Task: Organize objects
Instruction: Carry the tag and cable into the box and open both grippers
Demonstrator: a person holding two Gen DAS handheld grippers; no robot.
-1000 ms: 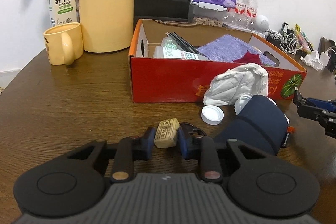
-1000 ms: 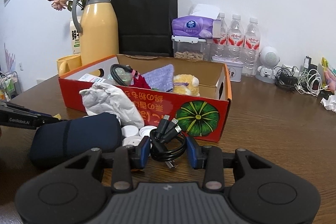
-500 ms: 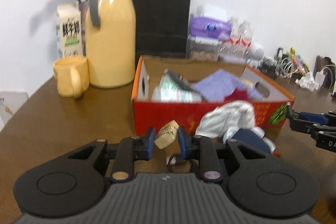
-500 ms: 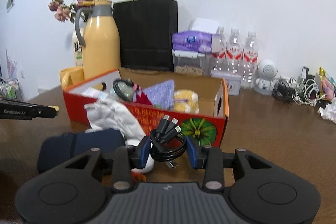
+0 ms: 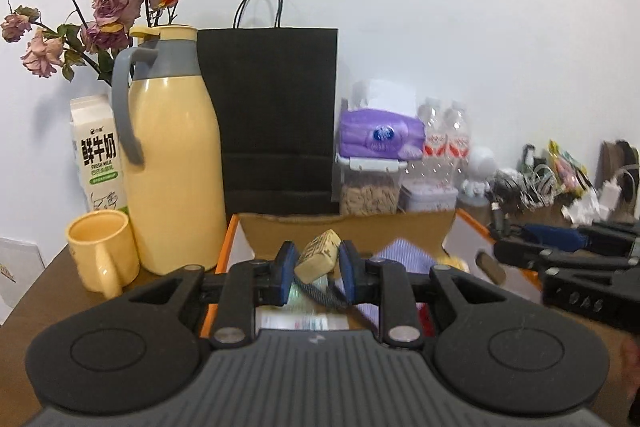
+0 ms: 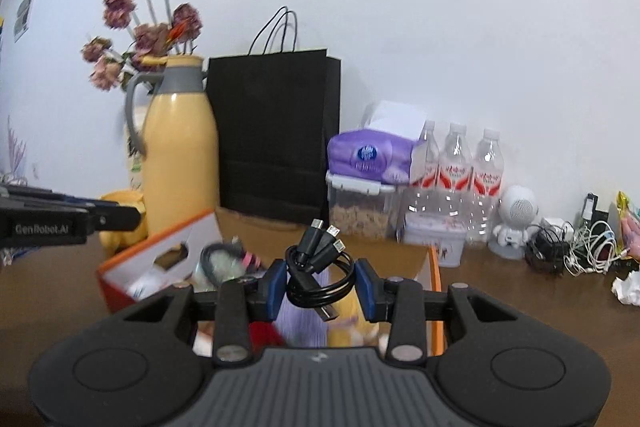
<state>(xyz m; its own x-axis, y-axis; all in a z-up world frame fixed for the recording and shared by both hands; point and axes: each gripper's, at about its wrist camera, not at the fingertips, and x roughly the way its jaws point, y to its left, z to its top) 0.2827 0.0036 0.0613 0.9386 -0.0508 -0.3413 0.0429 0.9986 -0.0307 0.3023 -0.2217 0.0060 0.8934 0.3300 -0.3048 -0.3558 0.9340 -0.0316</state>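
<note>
Clamped between the blue pads of the left gripper (image 5: pixel 314 267): one small beige block (image 5: pixel 318 261), matte, boxy with rounded corners, tilted, a dark braided cord hanging below it. Held above the open cardboard box (image 5: pixel 348 227), near its left wall. Pinched in the right gripper (image 6: pixel 320 285): one coiled black cable (image 6: pixel 320 277), glossy, three plug ends sticking up from the bundle, likewise over the box (image 6: pixel 132 263). Orange rim, white inner side walls, brown corrugated back flap; inside, purple woven cloth (image 5: pixel 404 259), something red, a printed packet, the rest blurred. Seen from the left wrist, right gripper (image 5: pixel 572 263) hovering at the box's right edge; from the right wrist, left gripper (image 6: pixel 68 221) level with the box's left edge, well apart from the cable.

Behind the box, toward the table's far edge: one tall yellow jug (image 5: pixel 172 171) with grey handle and collar, smooth and bottle-shaped; one yellow mug (image 5: pixel 102 251) just beside it; one milk carton (image 5: pixel 98 155); dried roses (image 5: pixel 104 3); one black paper bag (image 5: pixel 276 123), flat-faced; one purple tissue pack (image 6: pixel 368 155) atop a clear lidded tub; three clear water bottles (image 6: pixel 456 179); one round white speaker figure (image 6: pixel 514 219); a tangle of white and black cords (image 6: pixel 576 251). Bare brown wood of the table (image 6: pixel 500 287) right of the box.
</note>
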